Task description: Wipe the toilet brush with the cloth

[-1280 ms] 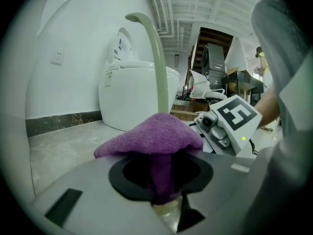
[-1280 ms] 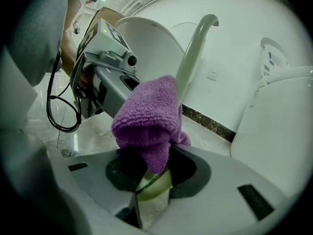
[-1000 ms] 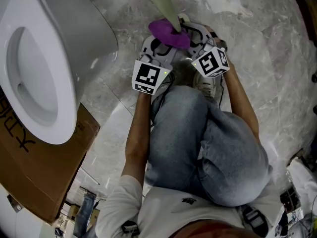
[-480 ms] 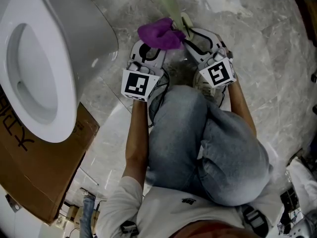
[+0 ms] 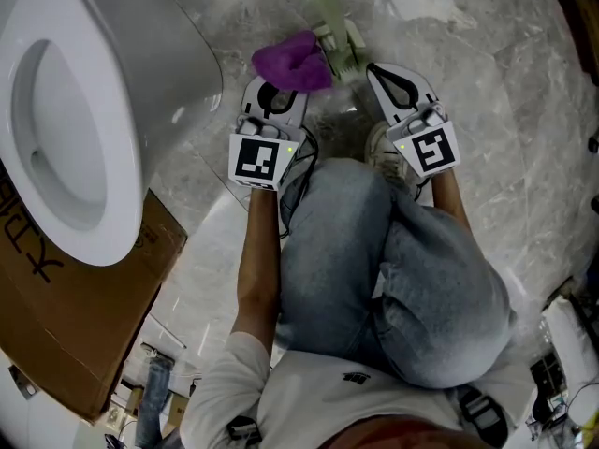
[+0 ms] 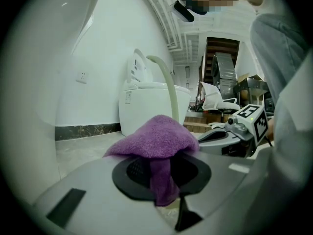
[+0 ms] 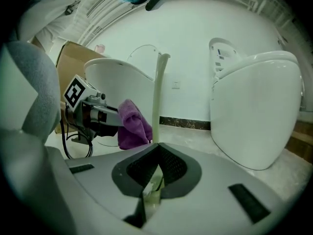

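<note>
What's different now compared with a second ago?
The left gripper has just been closing its jaws on the purple cloth and carried it left, to the side of the brush handle. The right gripper, open before, shut on that handle. The toilet stayed put.

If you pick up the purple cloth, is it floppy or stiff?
Probably floppy: the purple cloth droops in folds, with a strip hanging down. It is likely light and not slippery, since its surface looks fuzzy.

toilet brush (image 5: pixel 323 7) runs off the top edge
</note>
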